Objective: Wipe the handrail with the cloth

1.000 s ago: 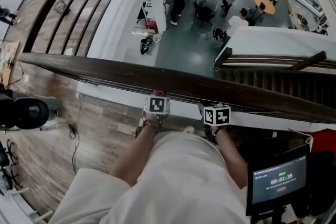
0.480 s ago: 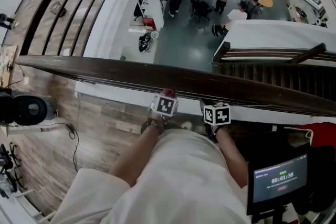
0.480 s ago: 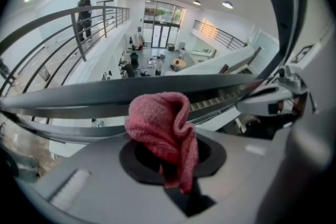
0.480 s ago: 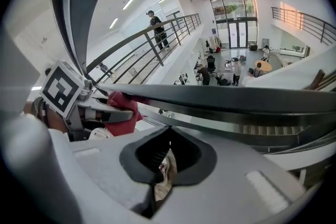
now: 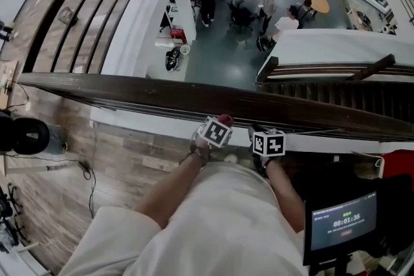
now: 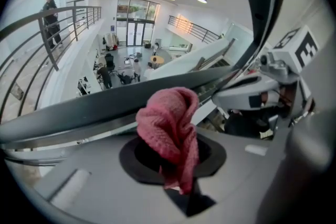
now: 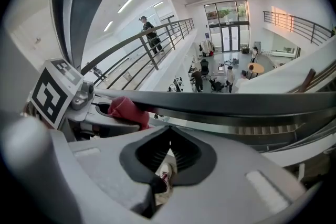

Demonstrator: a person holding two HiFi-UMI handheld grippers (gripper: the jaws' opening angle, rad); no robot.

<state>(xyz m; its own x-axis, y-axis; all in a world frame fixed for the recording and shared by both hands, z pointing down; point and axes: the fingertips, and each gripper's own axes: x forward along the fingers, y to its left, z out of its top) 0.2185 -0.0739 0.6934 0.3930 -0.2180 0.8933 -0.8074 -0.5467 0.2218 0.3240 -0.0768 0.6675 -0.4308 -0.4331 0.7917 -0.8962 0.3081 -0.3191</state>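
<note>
At the near edge of the dark handrail (image 5: pixel 162 95), high above an open hall, the left tool (image 5: pixel 222 122) pinches a red cloth (image 6: pixel 170 126); its jaws are pressed onto the lower folds, and the bunched top of the cloth stands up out of them against the rail's edge, though no view settles whether it actually touches the wood; just beside it, to the right, the right tool (image 7: pixel 169 134) has its jaws pressed together with nothing gripped, their tips meeting just under the handrail; in the right gripper view the cloth shows as a red lump beneath the rail; both tools sit close together in front of the person's light-clothed body; a small screen (image 5: pixel 341 221) with a timer stands at the lower right.
</note>
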